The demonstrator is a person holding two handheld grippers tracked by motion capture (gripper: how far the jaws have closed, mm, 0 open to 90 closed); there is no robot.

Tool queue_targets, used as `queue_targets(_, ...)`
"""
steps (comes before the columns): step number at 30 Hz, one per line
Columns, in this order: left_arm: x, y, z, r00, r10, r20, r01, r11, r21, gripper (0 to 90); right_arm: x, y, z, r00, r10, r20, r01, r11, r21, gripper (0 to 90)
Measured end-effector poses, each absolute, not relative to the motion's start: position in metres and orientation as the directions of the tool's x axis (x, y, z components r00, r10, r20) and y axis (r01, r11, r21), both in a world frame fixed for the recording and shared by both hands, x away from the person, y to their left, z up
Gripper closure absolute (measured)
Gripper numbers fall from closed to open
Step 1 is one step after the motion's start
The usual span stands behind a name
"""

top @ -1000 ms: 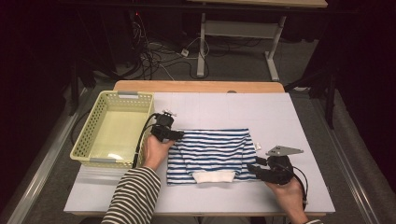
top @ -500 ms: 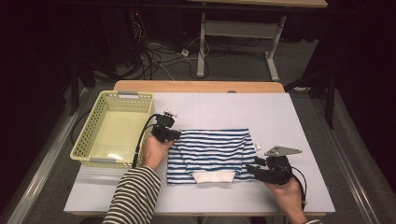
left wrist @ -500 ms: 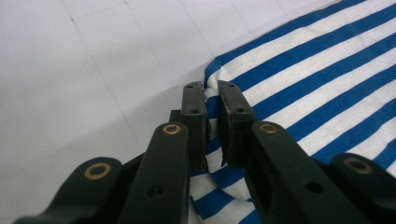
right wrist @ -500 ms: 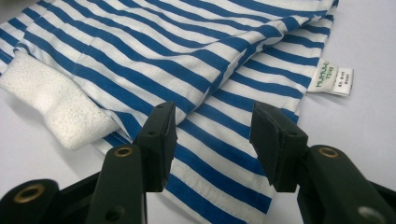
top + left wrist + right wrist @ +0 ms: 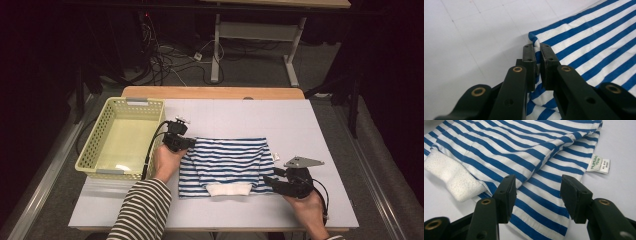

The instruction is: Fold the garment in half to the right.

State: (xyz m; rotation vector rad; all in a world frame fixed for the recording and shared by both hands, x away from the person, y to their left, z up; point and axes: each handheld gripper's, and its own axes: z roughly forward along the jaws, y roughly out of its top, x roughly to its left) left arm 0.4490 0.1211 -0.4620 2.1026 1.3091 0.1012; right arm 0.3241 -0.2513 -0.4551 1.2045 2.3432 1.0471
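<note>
The striped garment lies folded flat at mid-table, right of the basket. The left gripper has just clamped its jaws on the cloth's far left corner (its own view shows the fold pinched between the pads). The right gripper stands half open, jaws just widening, astride the near right edge without pressing; its view shows a label.

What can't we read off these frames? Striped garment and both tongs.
- Small print on the label, right gripper view: too small to read.
- Striped garment, high view: underside hidden against the table; folded layers cover what's beneath.
- Left tongs, left gripper view: how many cloth layers are pinched, hidden by the jaws.
- Right tongs: fabric contact unclear.
</note>
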Motion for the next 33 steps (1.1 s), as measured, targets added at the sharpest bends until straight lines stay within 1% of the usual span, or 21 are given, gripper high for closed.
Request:
queue_targets(15,0.44,0.119,-0.442,0.553,0.795,-0.248,0.731,-0.32,0.603,81.7,0.321,-0.245,-0.452,-0.612,0.79,0.044,0.54,0.376,0.753,45.9)
queue_targets(27,0.437,0.115,-0.432,0.588,0.77,-0.247,0.707,-0.342,0.619,81.7,0.321,-0.241,-0.45,-0.609,0.792,0.042,0.538,0.373,0.756,45.6)
queue_targets(29,0.436,0.115,-0.431,0.591,0.768,-0.247,0.705,-0.343,0.621,81.7,0.321,-0.24,-0.449,-0.607,0.793,0.048,0.541,0.369,0.756,43.2)
queue_targets(33,0.436,0.114,-0.43,0.6,0.761,-0.247,0.701,-0.351,0.621,81.6,0.322,-0.241,-0.449,-0.607,0.792,0.059,0.546,0.361,0.756,41.7)
